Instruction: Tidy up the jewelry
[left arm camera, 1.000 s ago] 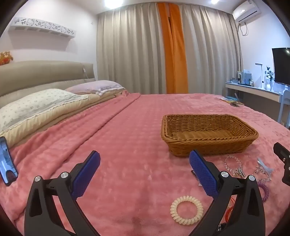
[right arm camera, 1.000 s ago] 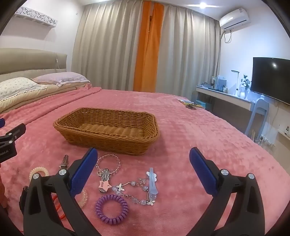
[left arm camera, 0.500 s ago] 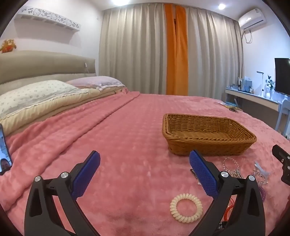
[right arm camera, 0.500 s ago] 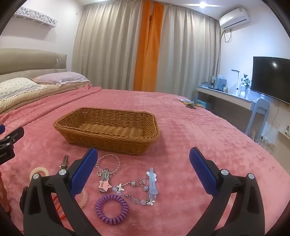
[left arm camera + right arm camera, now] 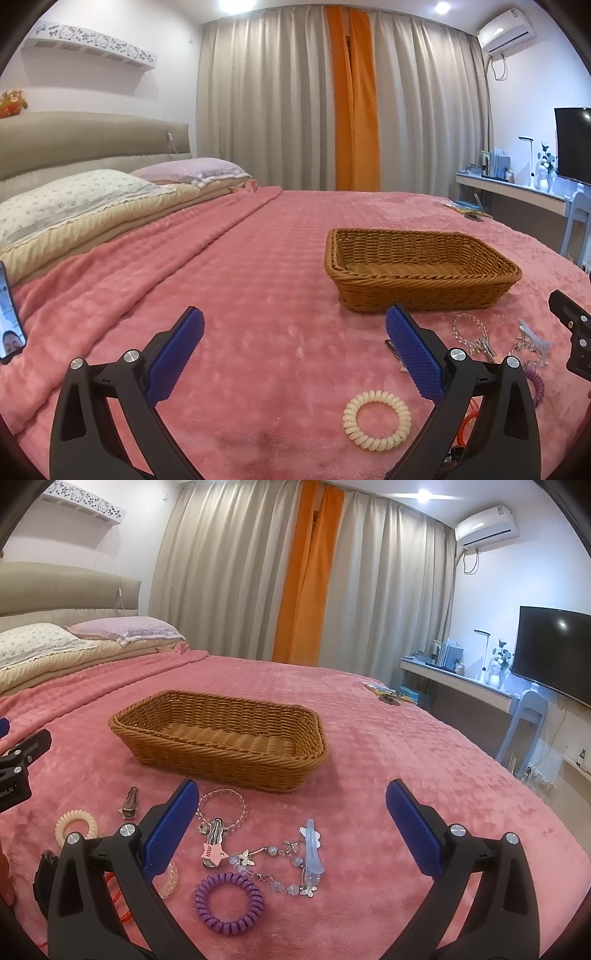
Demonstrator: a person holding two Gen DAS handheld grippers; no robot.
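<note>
An empty wicker basket (image 5: 221, 734) stands on the pink bedspread; it also shows in the left wrist view (image 5: 421, 273). In front of it lie a purple coil hair tie (image 5: 229, 902), a cream coil hair tie (image 5: 75, 827) (image 5: 376, 419), a clear bead bracelet (image 5: 221, 806), a pink star hair clip (image 5: 213, 843), a butterfly bead bracelet (image 5: 273, 864), a light blue clip (image 5: 312, 849) and a dark clip (image 5: 130, 803). My right gripper (image 5: 288, 830) is open, above the jewelry. My left gripper (image 5: 291, 350) is open and empty, left of the cream tie.
Pillows (image 5: 74, 199) and a headboard lie at the far left. A phone (image 5: 9, 314) stands at the left edge. A desk (image 5: 461, 683) with a lamp, a TV (image 5: 554, 650) and a chair are right of the bed. Small items (image 5: 388, 696) lie on the bed's far edge.
The left wrist view has tilted up and levelled a little, so the phone sits further toward the left edge. The right gripper and the jewelry have not moved.
</note>
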